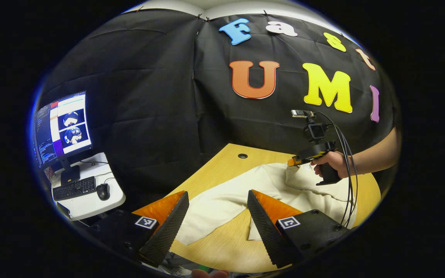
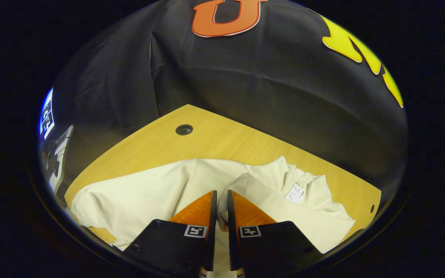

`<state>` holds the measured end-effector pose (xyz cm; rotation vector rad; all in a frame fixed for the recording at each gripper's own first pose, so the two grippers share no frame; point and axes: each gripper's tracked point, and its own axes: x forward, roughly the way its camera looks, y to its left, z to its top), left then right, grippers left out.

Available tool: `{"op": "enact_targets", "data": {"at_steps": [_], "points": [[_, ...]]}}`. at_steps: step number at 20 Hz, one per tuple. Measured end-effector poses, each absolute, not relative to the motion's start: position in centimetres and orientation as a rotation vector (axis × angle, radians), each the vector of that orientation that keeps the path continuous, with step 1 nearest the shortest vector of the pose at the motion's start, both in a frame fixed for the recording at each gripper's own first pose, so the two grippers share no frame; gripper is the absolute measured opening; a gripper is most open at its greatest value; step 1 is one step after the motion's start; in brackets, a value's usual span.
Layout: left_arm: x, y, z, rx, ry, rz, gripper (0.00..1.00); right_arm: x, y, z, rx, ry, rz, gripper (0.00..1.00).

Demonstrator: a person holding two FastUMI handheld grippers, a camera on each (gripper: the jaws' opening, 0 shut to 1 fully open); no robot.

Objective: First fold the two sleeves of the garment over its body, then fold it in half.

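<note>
Right gripper view: right claw pinches a sleeve narrowly; left claw gapes wide; thin cloth could slip near the worktop's far edge.

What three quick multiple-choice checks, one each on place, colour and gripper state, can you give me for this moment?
1. Where does the garment lie?
A. on the wooden table
B. on the floor
C. on the keyboard

2. What colour is the garment?
A. navy
B. cream
C. red

3. How does the left gripper stand?
A. shut on a sleeve
B. open above the table
C. shut on the mouse

Answers:
1. A: the cloth spreads across the wooden top in both views.
2. B: it looks cream against the wood.
3. B: a wide gap shows between its fingers, nothing between them, while the right gripper pinches a fold of the garment.
</note>
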<state>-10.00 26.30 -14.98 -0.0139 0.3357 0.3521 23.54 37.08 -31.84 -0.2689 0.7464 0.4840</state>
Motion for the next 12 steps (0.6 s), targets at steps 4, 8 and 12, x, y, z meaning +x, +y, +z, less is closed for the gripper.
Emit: {"op": "enact_targets", "data": {"at_steps": [4, 8, 12], "points": [[-10.2, 26.4, -15.1, -0.016, 0.332, 0.355, 0.98, 22.6, 37.9, -30.0, -0.269, 0.7, 0.535, 0.5], [-10.2, 26.8, -15.3, -0.004, 0.324, 0.347, 0.98, 20.8, 37.3, -26.9, -0.251, 0.636, 0.563, 0.56], [-10.8, 28.0, -16.3, 0.022, 0.322, 0.331, 0.98, 16.9, 34.9, -22.2, -0.21, 0.553, 0.586, 0.52]]}}
